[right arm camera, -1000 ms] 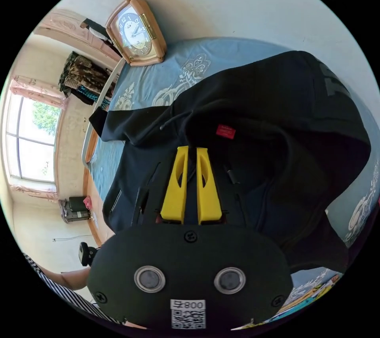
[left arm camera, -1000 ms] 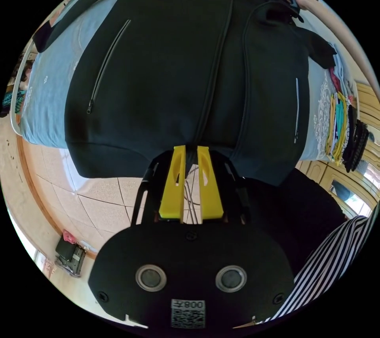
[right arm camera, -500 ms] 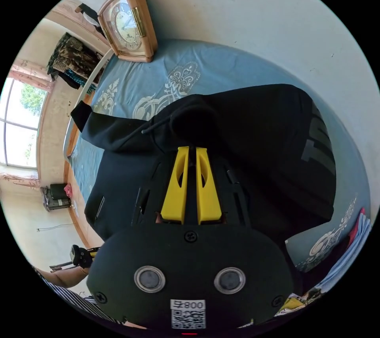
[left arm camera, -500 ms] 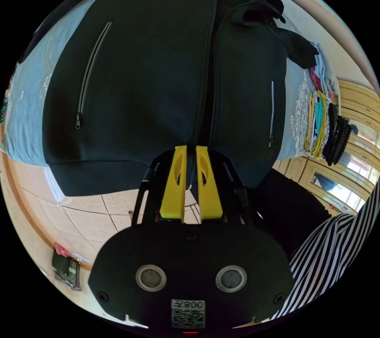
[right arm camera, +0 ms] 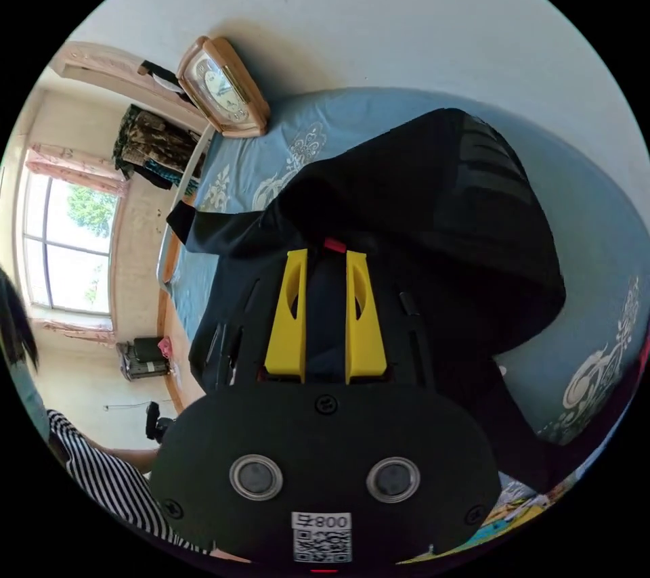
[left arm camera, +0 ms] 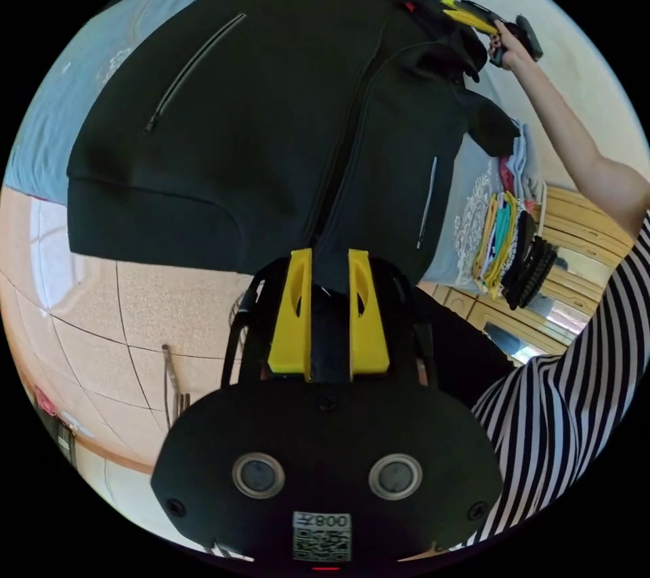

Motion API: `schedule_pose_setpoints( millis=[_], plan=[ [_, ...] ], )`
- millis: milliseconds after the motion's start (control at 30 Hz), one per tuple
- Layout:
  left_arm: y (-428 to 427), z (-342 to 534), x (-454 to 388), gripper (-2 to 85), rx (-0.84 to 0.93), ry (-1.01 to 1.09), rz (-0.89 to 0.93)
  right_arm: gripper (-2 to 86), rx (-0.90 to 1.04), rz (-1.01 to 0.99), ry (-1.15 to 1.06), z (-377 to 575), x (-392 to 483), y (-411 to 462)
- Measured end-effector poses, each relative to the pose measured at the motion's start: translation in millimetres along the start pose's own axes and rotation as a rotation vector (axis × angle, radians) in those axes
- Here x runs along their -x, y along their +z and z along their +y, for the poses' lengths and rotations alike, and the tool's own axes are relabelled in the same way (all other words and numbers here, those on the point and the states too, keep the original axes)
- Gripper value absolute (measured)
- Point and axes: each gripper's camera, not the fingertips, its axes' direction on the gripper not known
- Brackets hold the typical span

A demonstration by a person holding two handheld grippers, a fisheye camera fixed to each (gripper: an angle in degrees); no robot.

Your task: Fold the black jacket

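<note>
The black jacket (left arm camera: 271, 131) lies front up on a blue-grey bed cover (left arm camera: 61, 104), zip closed, its hem hanging over the bed's edge. My left gripper (left arm camera: 330, 256) is at the hem by the zip, jaws parted, with dark fabric between them. In the right gripper view the hood (right arm camera: 440, 212) lies bunched toward the wall. My right gripper (right arm camera: 326, 256) stands at the collar just below a small red label (right arm camera: 334, 244), jaws parted over dark cloth. In the left gripper view the right gripper (left arm camera: 464, 15) shows at the collar end, held by a hand.
A stack of folded clothes (left arm camera: 504, 243) sits on the bed beside the jacket, with wooden cabinets (left arm camera: 582, 267) beyond. Tiled floor (left arm camera: 101, 334) lies below the hem. A clock (right arm camera: 223, 87) leans against the wall on the bed. A striped sleeve (left arm camera: 562, 415) is close by.
The jaws of both grippers have spread wider than half a second ago. Both cameras shifted; the hood lies further back toward the wall.
</note>
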Motion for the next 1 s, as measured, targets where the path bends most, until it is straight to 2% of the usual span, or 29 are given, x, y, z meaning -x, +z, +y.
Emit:
schedule_pose_setpoints(
  millis=[167, 400, 800, 933, 1000],
  plan=[
    [11.3, 1.3, 4.3, 9.0, 0.061, 0.006, 0.017, 9.2, -0.062, -0.153, 0.118, 73.1, -29.2, -32.8],
    [28.3, -19.4, 10.2, 8.9, 0.106, 0.031, -0.01, 10.1, -0.001, -0.247, 0.294, 156.7, -57.1, -24.5],
    [13.5, -17.6, 11.8, 5.3, 0.151, 0.084, -0.048, 8.9, -0.205, -0.353, 0.531, 159.8, -124.7, -20.9],
    [3.2, -12.9, 10.3, 3.4, 0.15, 0.099, -0.043, 4.5, -0.227, -0.418, 0.519, 155.0, -127.9, -17.0],
    [-7.3, -8.5, 11.9, 2.6, 0.133, 0.086, -0.012, 2.5, -0.227, -0.376, 0.441, 146.3, -113.2, -24.7]
  ],
)
